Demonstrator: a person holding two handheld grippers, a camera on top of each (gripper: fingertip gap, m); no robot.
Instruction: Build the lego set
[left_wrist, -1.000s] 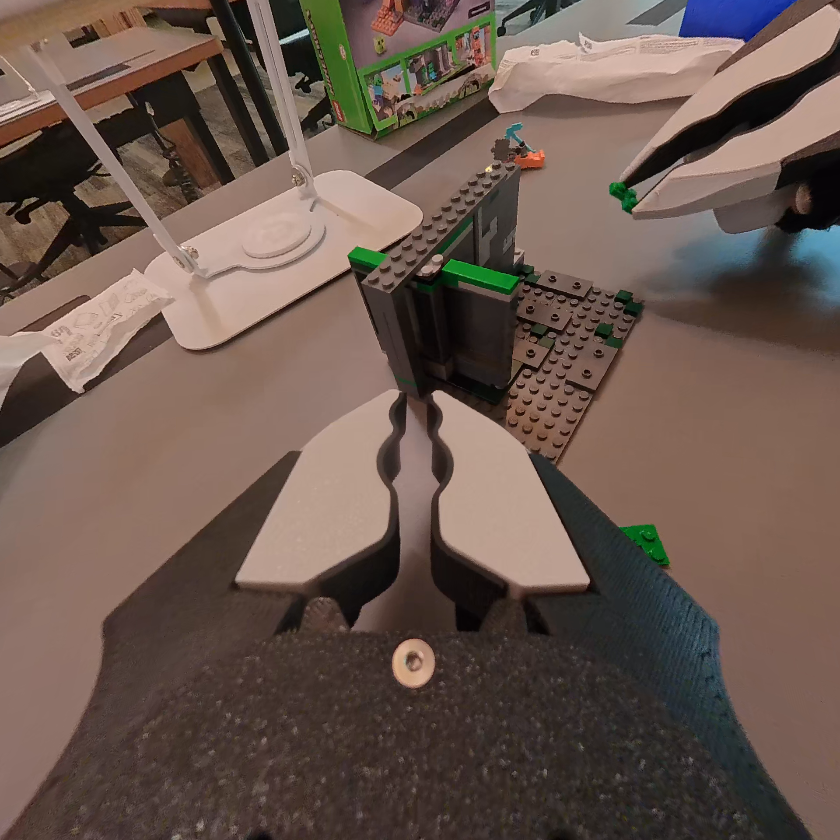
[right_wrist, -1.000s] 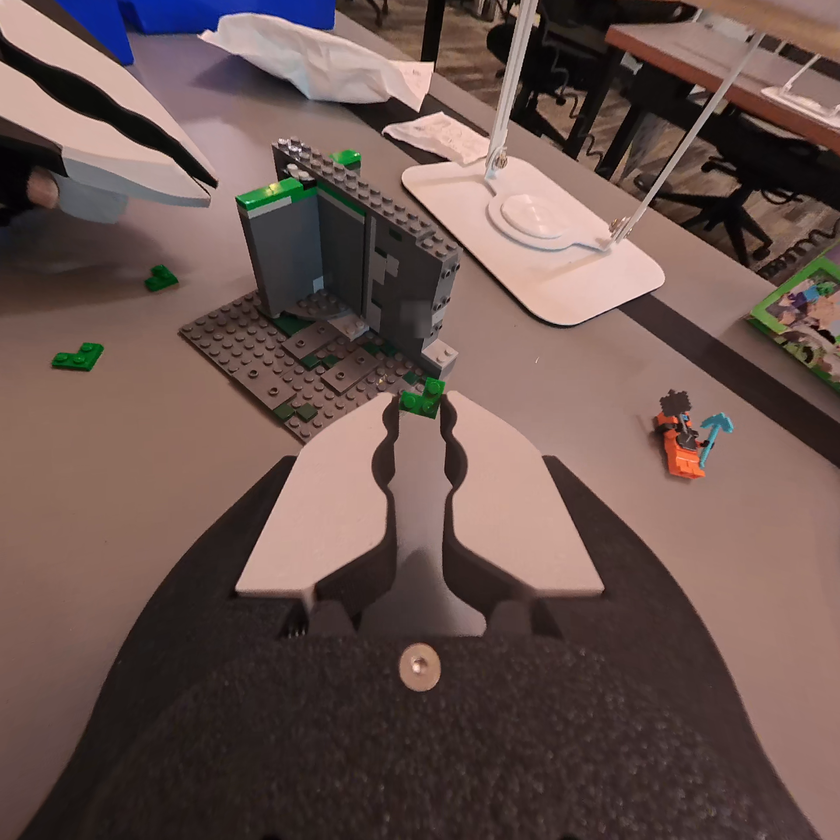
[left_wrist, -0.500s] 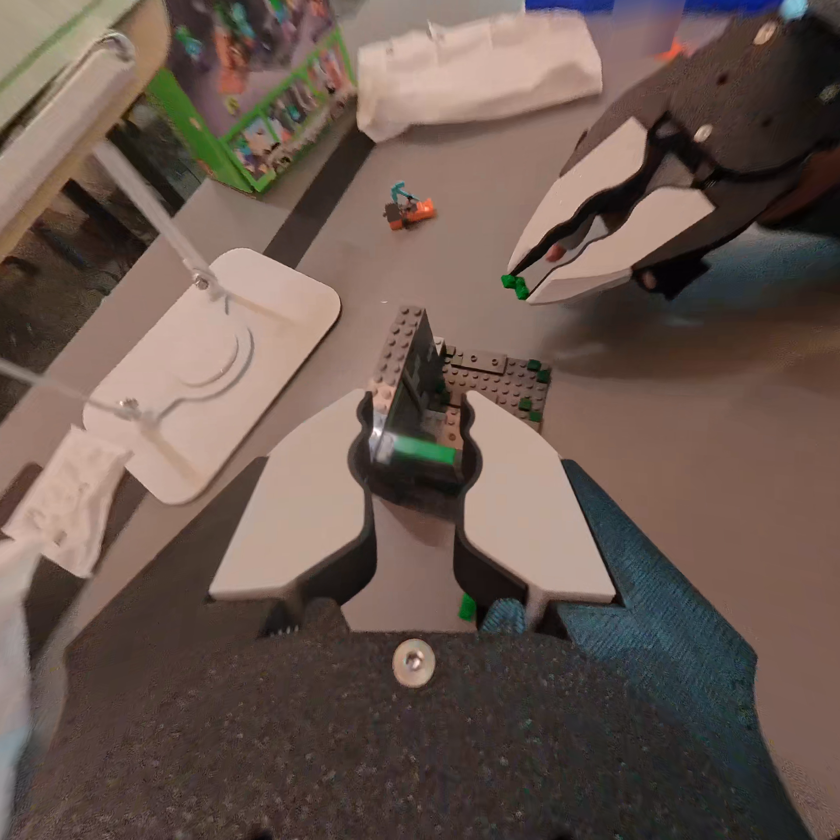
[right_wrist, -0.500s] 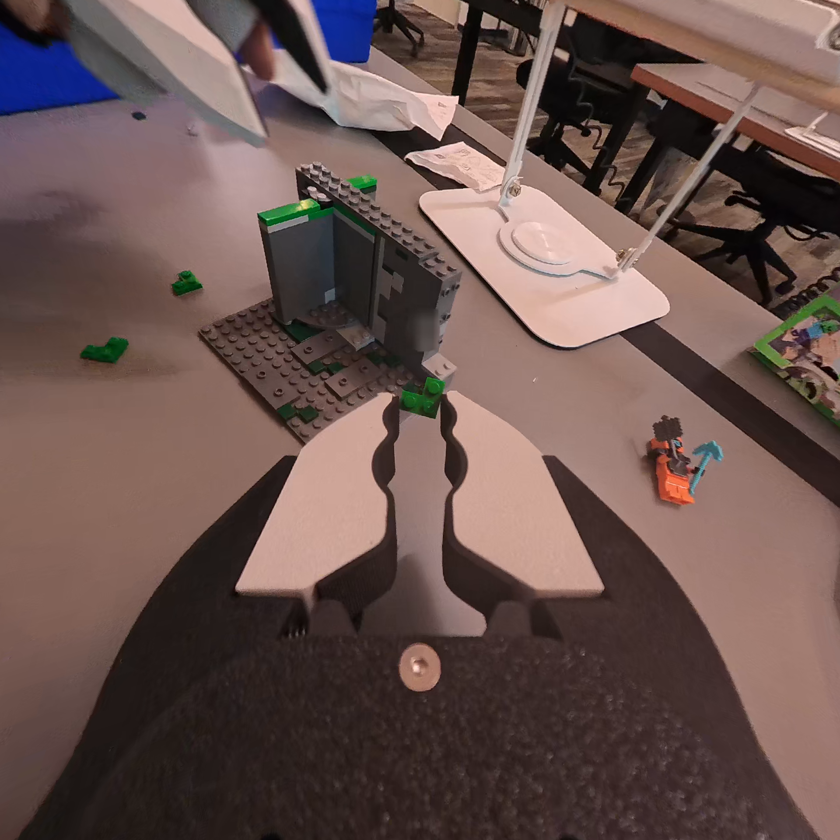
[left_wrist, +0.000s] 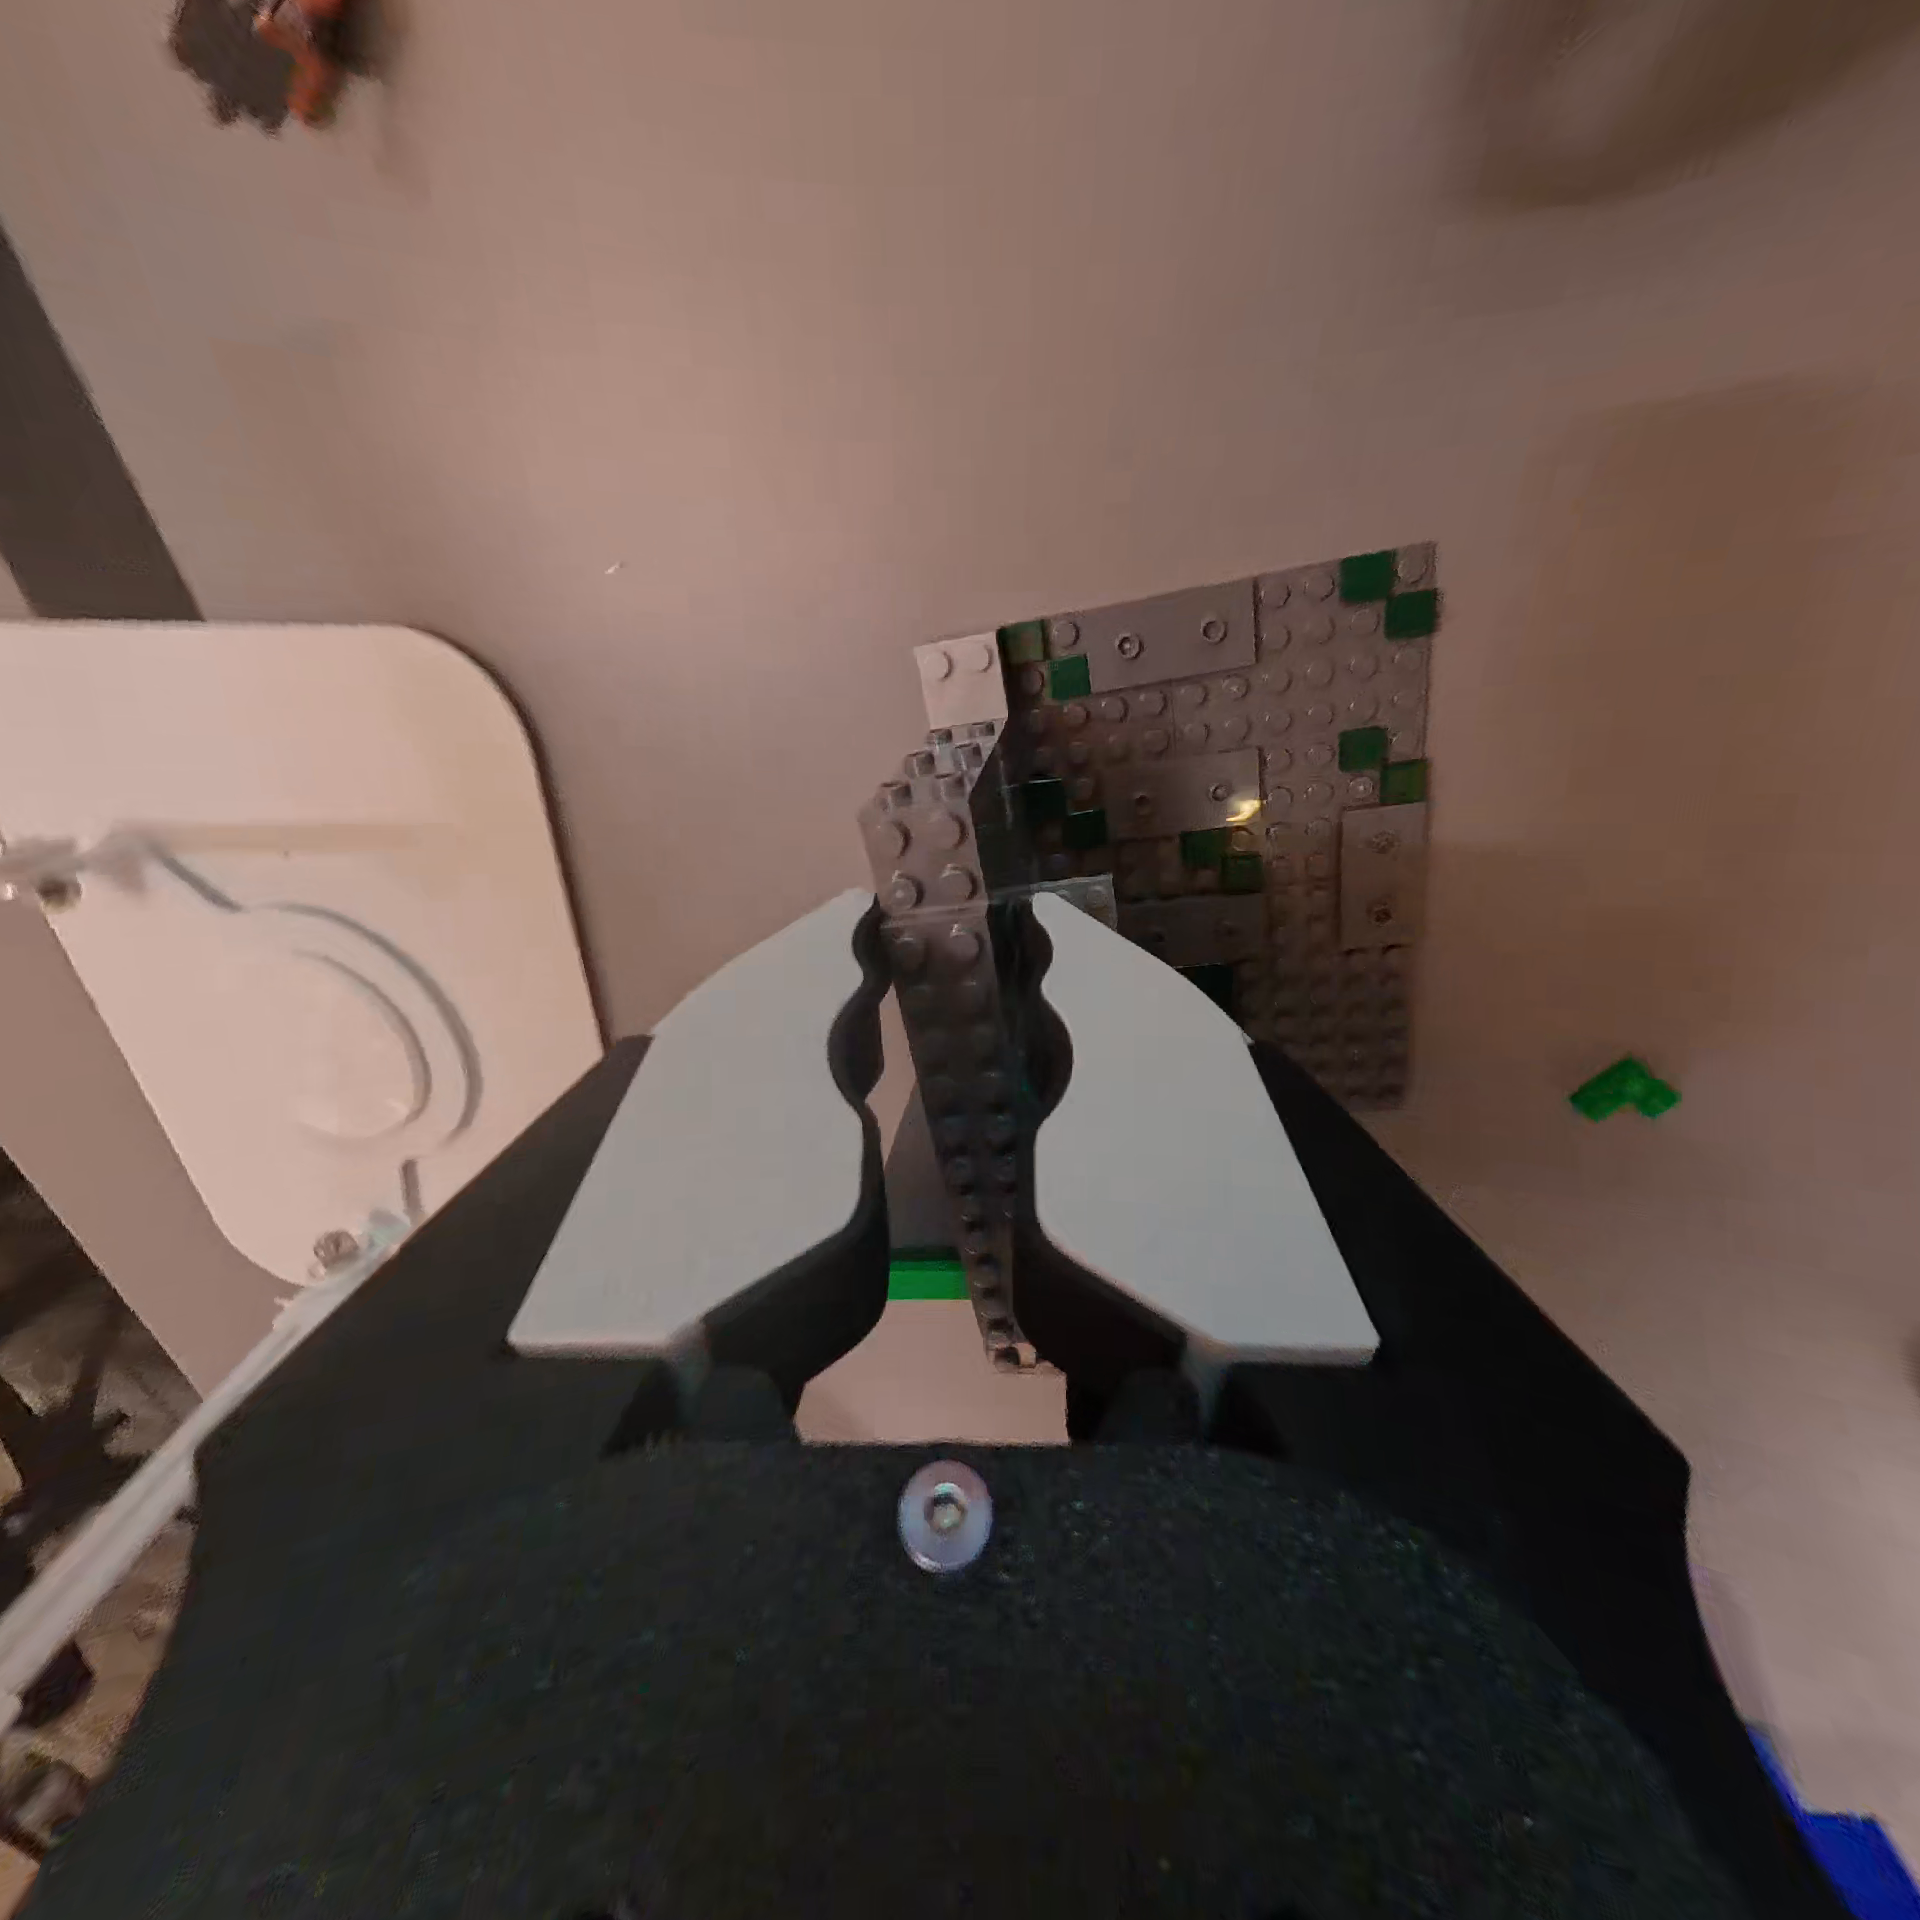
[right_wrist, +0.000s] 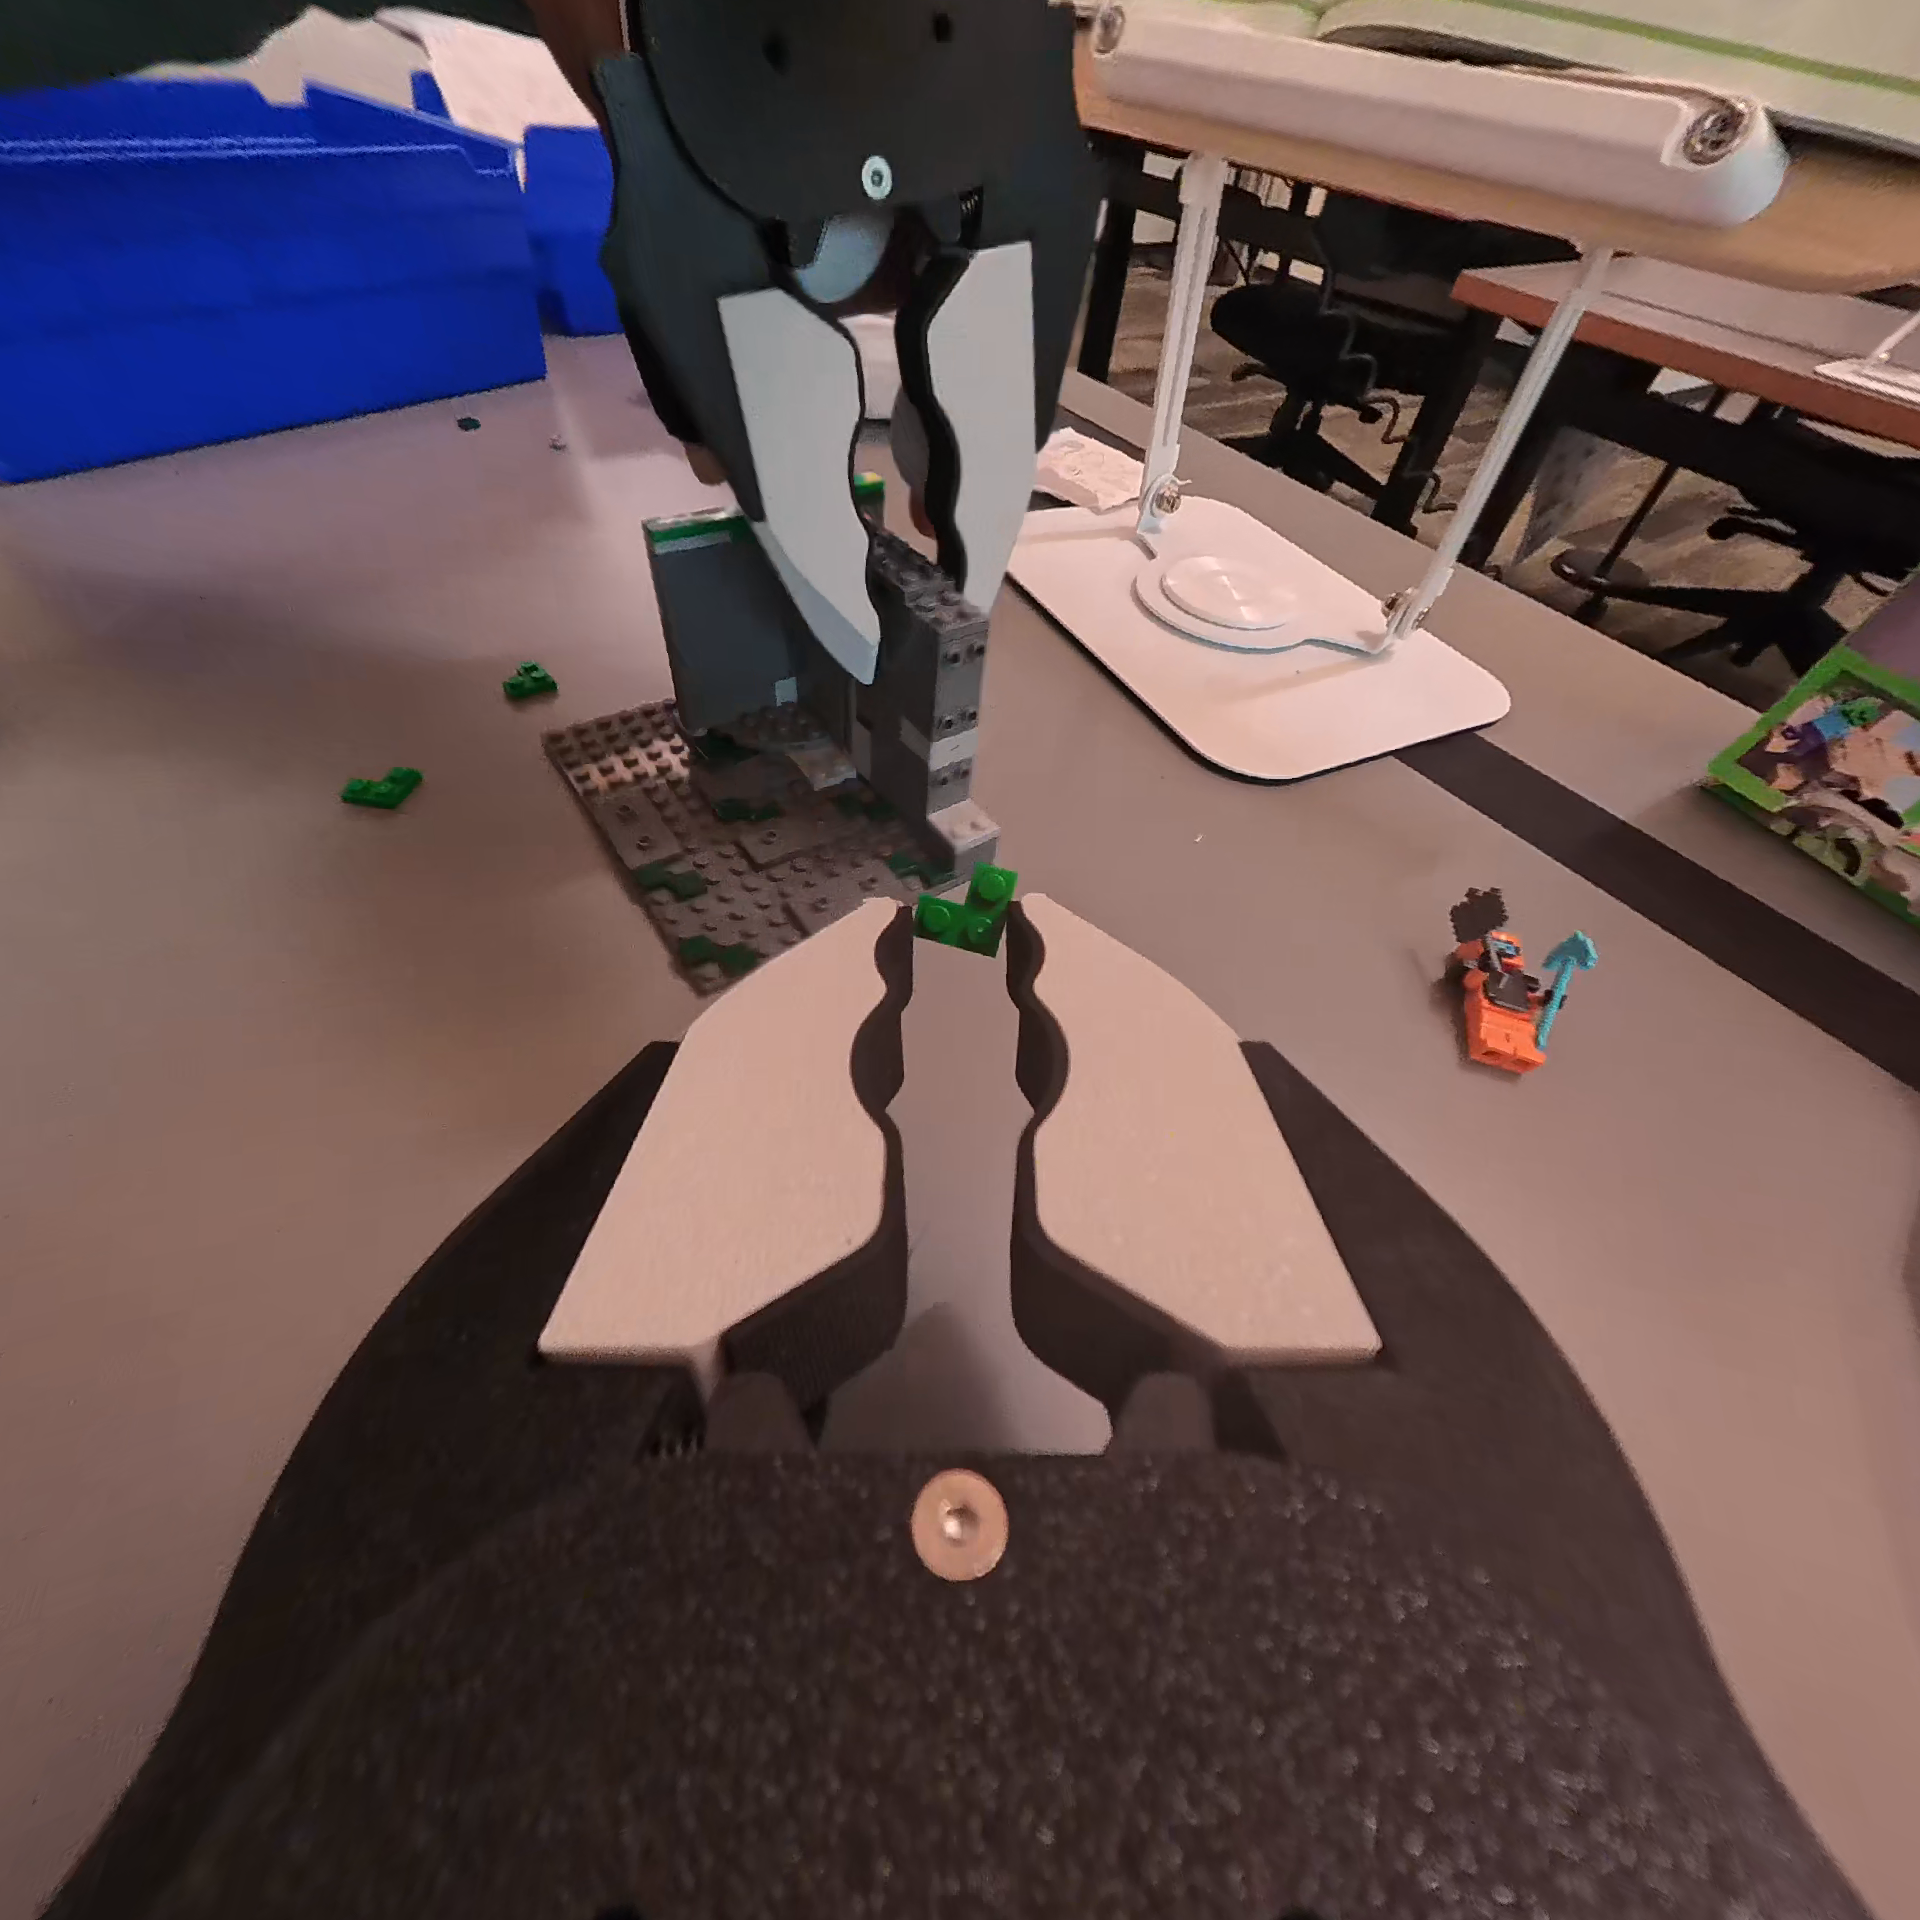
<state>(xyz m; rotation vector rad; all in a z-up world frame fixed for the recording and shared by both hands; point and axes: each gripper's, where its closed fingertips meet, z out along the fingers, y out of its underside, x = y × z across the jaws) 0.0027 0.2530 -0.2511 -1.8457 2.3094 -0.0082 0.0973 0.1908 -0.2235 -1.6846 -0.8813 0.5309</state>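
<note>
Now the left gripper (left_wrist: 951, 935) points straight down over the grey wall (left_wrist: 961, 1039) of the lego build, its jaws apart on either side of the wall's studded top edge, with gaps showing; I judge this is to steady the model for the next piece. In the right wrist view the same gripper (right_wrist: 914, 613) hangs from the top centre of the frame over the wall (right_wrist: 925, 707), which stands on the grey baseplate (right_wrist: 675, 831) at mid-frame on the counter (right_wrist: 312, 1039). The right gripper (right_wrist: 961, 920) pinches a small green corner plate (right_wrist: 961, 920) by its tips, just before the baseplate's near corner, likely ready for placing. Half a second ago the left gripper was only approaching the wall at an angle; the right one has barely moved.
</note>
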